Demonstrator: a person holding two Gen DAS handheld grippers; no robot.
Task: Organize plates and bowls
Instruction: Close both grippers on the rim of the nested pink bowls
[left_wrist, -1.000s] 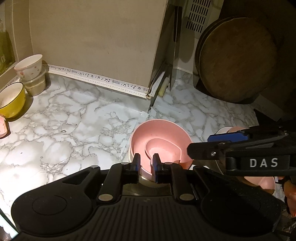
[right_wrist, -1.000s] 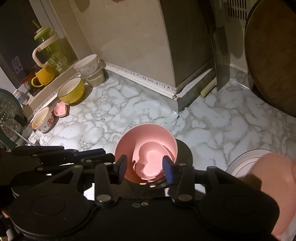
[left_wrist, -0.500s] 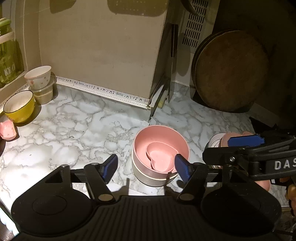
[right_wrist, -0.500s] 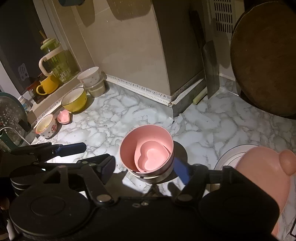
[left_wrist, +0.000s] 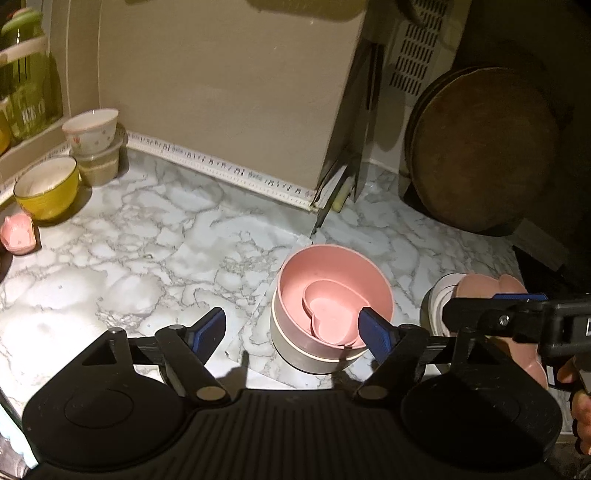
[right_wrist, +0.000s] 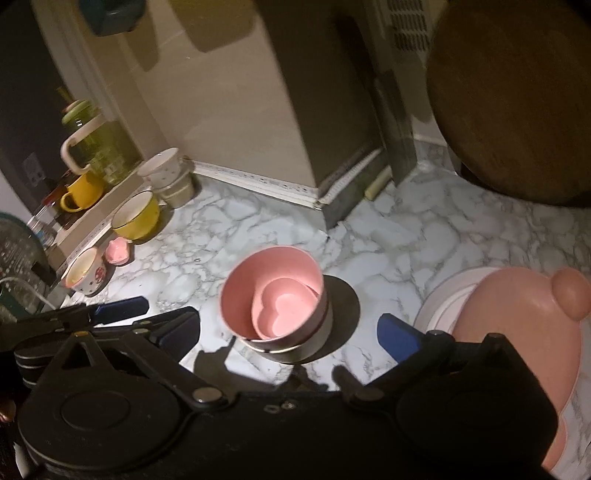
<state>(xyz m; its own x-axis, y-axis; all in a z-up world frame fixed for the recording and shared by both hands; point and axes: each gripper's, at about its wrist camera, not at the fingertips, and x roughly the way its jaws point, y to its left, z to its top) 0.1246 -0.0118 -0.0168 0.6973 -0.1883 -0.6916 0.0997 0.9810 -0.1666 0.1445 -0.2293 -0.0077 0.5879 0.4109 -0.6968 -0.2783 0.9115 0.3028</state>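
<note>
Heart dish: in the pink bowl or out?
In. The heart dish sits nested inside the pink bowl, tilted against its wall, no gripper touching.

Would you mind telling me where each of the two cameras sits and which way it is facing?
Left wrist: sits on the left gripper, looking down over its open jaws at the pink bowl; the right gripper and fingertips show at right.
Right wrist: sits on the right gripper, jaws open, facing the same bowl stack; the left gripper shows at left.
Shared: heart-shaped dish in the pink bowl, yellow bowl, marble counter.
</note>
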